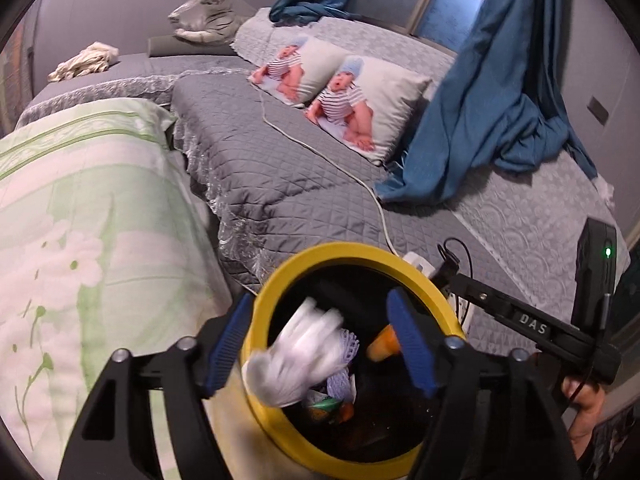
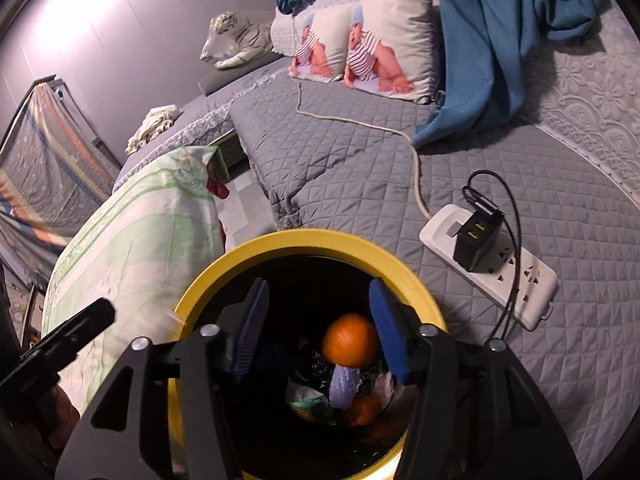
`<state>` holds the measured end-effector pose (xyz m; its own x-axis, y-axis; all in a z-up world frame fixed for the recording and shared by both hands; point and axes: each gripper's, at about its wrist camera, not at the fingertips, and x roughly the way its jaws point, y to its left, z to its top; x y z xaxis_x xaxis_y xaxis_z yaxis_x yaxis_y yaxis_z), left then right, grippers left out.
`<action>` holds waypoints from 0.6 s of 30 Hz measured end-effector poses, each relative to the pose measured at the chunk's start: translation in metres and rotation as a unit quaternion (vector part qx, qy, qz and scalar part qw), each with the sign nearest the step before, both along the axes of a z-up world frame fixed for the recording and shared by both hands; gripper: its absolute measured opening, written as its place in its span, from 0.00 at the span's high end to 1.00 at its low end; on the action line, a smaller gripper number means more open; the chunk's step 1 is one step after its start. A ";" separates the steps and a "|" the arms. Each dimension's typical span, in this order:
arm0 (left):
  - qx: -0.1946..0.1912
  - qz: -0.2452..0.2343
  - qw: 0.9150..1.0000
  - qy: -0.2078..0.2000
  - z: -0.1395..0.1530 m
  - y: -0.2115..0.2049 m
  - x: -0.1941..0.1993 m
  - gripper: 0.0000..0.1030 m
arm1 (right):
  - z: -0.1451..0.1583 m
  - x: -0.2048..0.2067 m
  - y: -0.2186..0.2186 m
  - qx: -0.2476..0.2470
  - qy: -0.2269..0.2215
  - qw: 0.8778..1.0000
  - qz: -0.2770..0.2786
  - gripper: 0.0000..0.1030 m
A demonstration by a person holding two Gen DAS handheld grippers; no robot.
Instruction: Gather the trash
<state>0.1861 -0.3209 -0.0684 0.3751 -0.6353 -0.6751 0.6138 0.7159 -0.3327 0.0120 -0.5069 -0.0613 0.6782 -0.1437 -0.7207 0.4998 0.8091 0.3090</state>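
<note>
A yellow-rimmed bin (image 1: pixel 280 280) with a dark inside stands by the bed; it also shows in the right wrist view (image 2: pixel 224 258). My left gripper (image 1: pixel 320 344) is open over the bin mouth. A blurred crumpled white tissue (image 1: pixel 296 360) is in mid-air between its fingers, free of both pads. My right gripper (image 2: pixel 320 336) is open and empty over the same bin. An orange fruit (image 2: pixel 350 340) is below it, above the other trash. Purple foam netting (image 2: pixel 344 388) and wrappers lie at the bottom.
A grey quilted bed (image 2: pixel 340 168) holds a white power strip (image 2: pixel 492 260) with a black charger, two baby-print pillows (image 2: pixel 384 40) and a blue curtain (image 2: pixel 480 60). A green floral cover (image 1: pixel 80 240) lies left of the bin. The right gripper's body (image 1: pixel 540 328) reaches in from the right.
</note>
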 end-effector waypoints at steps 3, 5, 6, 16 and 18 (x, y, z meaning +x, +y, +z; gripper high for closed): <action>-0.019 0.018 1.000 -0.003 0.009 0.021 0.003 0.18 | 0.008 -0.004 0.002 -0.011 -0.003 1.000 -0.012 0.37; -0.028 0.032 0.999 -0.018 0.017 0.037 0.003 0.13 | 0.015 -0.007 0.004 -0.021 -0.006 1.000 -0.022 0.31; -0.031 0.035 0.999 -0.022 0.020 0.041 0.003 0.10 | 0.018 -0.008 0.006 -0.029 -0.005 0.999 -0.028 0.25; -0.035 0.134 0.985 -0.104 0.055 0.151 -0.010 0.08 | 0.034 0.001 0.064 -0.130 -0.005 0.989 -0.070 0.08; -0.033 0.154 0.981 -0.117 0.057 0.172 -0.015 0.08 | 0.036 0.004 0.081 -0.133 -0.011 0.989 -0.066 0.08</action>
<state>0.1715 -0.1491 -0.0113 0.6954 -0.5074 -0.5088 0.4367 0.8607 -0.2616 0.0155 -0.4262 -0.0256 0.6562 -0.4140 -0.6309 0.6017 0.7916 0.1065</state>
